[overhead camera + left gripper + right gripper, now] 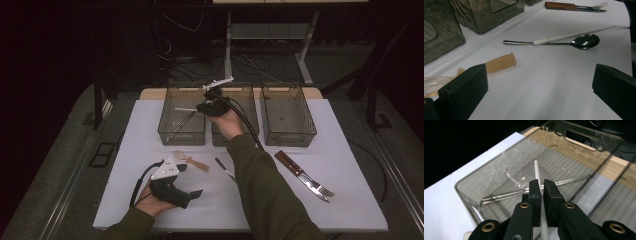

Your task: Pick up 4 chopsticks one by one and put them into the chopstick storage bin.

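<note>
High view: your right gripper [209,106] hangs over the left bin [181,134], pinching a white chopstick [186,109].

Left gripper view: your left gripper [539,92] stands wide and empty on the table, with a second chopstick [574,35] across a spoon [584,41].

Right gripper view: the stick sits off-centre in the pads, so it may swing and catch the bin wall on release.

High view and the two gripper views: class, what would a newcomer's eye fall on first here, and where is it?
The right gripper, shut on a white chopstick, hangs over the left bin of three smoky bins at the table's far edge. The open left gripper rests near a metal spoon; a wood-handled fork lies at the right.
</note>
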### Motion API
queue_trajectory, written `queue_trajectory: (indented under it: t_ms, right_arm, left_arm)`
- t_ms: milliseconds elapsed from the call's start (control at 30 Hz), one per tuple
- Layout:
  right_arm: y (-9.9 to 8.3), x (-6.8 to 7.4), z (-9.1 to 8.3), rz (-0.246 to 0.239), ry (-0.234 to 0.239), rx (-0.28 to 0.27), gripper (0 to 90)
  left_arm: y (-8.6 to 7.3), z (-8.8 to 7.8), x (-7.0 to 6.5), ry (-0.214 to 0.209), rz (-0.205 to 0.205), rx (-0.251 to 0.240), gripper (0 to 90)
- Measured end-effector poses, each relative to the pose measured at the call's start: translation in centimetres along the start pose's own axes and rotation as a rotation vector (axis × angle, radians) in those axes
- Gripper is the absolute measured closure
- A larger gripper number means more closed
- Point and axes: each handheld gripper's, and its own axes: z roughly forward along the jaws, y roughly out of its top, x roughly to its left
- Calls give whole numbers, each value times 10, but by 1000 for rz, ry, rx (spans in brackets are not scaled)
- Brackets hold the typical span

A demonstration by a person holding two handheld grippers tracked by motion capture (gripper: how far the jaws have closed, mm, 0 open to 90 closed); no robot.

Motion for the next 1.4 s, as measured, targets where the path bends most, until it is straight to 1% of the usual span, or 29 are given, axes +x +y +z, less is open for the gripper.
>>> queue_trajectory:
  t_ms: [67, 167, 200, 300, 367, 400, 433, 467, 500, 600, 667, 733, 833, 867, 967, 1133, 1200, 1233, 1267, 1300, 1333, 1367, 1400]
  right_arm:
    - [3, 2, 5, 2, -8, 0, 855]
    - [5, 2, 13, 10, -2, 5, 855]
    - [5, 3, 16, 19, 3, 9, 854]
    - [5, 4, 26, 14, -15, 23, 854]
    - [5, 5, 30, 18, -11, 22, 852]
    - [4, 5, 32, 13, -7, 24, 845]
    - [4, 6, 33, 8, -12, 21, 841]
    - [3, 6, 33, -3, -23, 18, 780]
    - [4, 6, 33, -2, -27, 12, 711]
    - [5, 6, 29, 3, -5, 0, 624]
    - [6, 6, 26, 9, 23, -4, 580]
    - [6, 6, 23, 9, 45, 4, 517]
    - [5, 5, 19, 6, 71, 6, 453]
    - [4, 6, 16, 12, 80, 0, 453]
    - [1, 7, 11, 5, 98, -16, 445]
    - [-8, 9, 2, -19, 116, -3, 427]
    - [-11, 10, -3, -28, 124, -3, 455]
    - [-13, 11, -5, -39, 119, -2, 460]
    - [-14, 12, -7, -49, 116, -1, 480]
    - [-16, 12, -9, -55, 124, 5, 513]
    - [-18, 13, -12, -68, 118, 9, 550]
    - [-20, 14, -15, -79, 108, 15, 598]
    - [-22, 14, -18, -82, 109, 25, 688]
  left_arm:
    - [0, 0, 0, -2, 1, 0, 0]
    - [0, 0, 0, -3, -2, -2, 0]
    - [0, 0, 0, -2, -3, -2, 0]
    - [0, -1, 0, -3, -2, -4, 0]
    - [1, -1, 0, -4, -1, -6, 0]
    - [1, -1, 0, -4, -1, -7, 0]
    - [1, -1, 0, -4, 0, -6, 0]
    - [1, -1, 0, -4, 1, -4, 0]
    - [1, -1, 0, -3, 1, -5, 0]
    - [1, -1, 0, -2, 2, -5, 0]
    - [1, -1, 0, -1, 3, -4, 0]
    - [1, -1, 0, 0, 2, -3, 0]
    - [1, -1, 0, 0, 6, -3, 0]
    - [1, -1, 0, 0, 7, -2, 0]
    - [1, -1, 0, 1, 14, -1, 0]
    - [1, -1, 0, 1, 14, 0, 0]
    - [1, -1, 0, 2, 10, 2, 0]
    - [1, -1, 0, 2, 9, 2, 0]
    - [1, -1, 0, 2, 10, 4, 0]
    - [1, -1, 0, 2, 10, 3, 0]
    - [1, -1, 0, 4, 8, 3, 0]
    - [1, -1, 0, 4, 10, 4, 0]
    - [1, -1, 0, 5, 11, 4, 0]
